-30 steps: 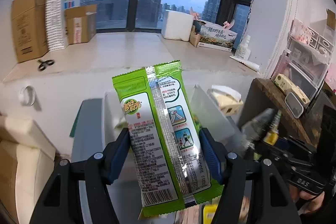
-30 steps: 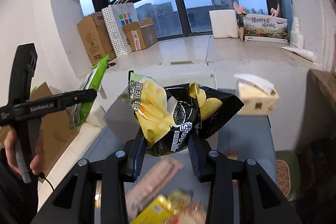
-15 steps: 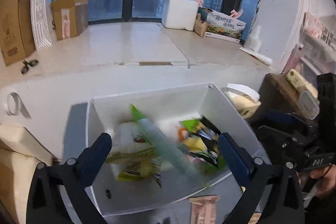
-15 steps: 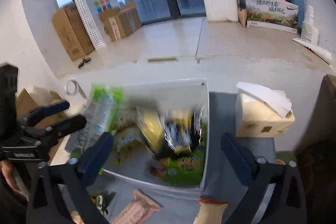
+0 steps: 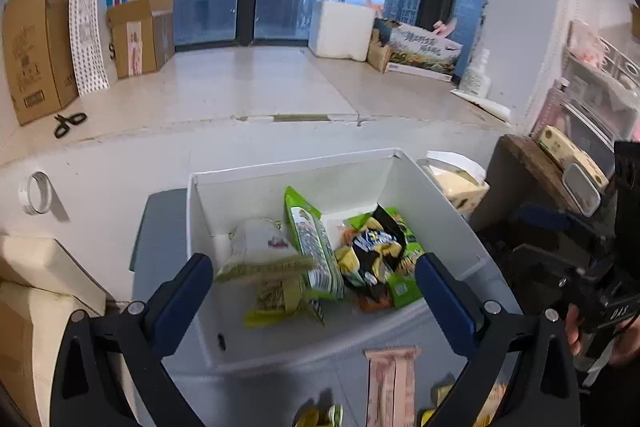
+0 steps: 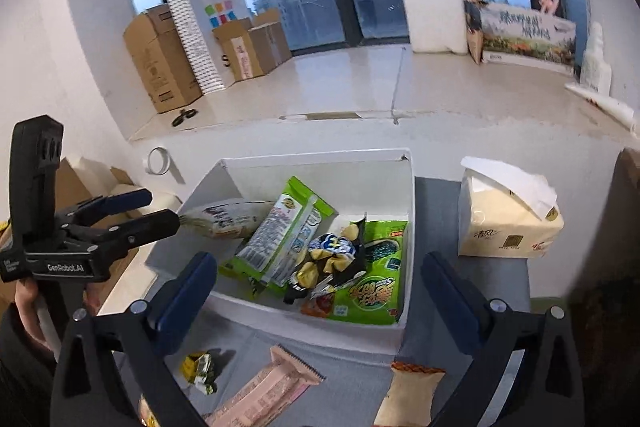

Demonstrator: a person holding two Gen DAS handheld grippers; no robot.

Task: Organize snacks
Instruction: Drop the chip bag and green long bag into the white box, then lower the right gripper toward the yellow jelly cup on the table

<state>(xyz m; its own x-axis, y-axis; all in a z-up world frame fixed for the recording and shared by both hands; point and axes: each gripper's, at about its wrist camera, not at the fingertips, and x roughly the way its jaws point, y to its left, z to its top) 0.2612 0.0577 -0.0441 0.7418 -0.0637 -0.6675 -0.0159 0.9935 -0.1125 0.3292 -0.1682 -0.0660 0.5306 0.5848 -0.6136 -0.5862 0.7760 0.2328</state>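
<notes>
While the white box (image 6: 404,187) already holds a heap of packets, a few snacks are left outside it on the grey surface (image 6: 472,283), so the sorting looks partly done. Inside the box, the long green packet (image 6: 280,231) lies slanted across the middle, propped on the packets under it, and the black-and-yellow chip bag (image 6: 332,259) rests crumpled just beside it, on top of a flat green packet (image 6: 372,287). A pale packet (image 6: 228,217) lies against the left wall. They sit loose and overlapping, which suits things dropped in rather than laid in rows.

In front of the box, near its front wall, a pink wafer bar (image 6: 268,387), a small yellow-wrapped sweet (image 6: 198,371) and an orange-topped pouch (image 6: 412,391) lie apart from one another; these are probably next to go in. A tissue pack (image 6: 508,223) stands to the right of the box, not touching it.

The right gripper (image 6: 318,287) has just been opening: its blue pads stand wide apart, with nothing between them, above the front edge of the box. The left gripper (image 5: 314,291) has likewise just been opening and is spread as wide, empty, over the box's near side. In the right wrist view, it shows at the left, held by a hand (image 6: 28,311).
</notes>
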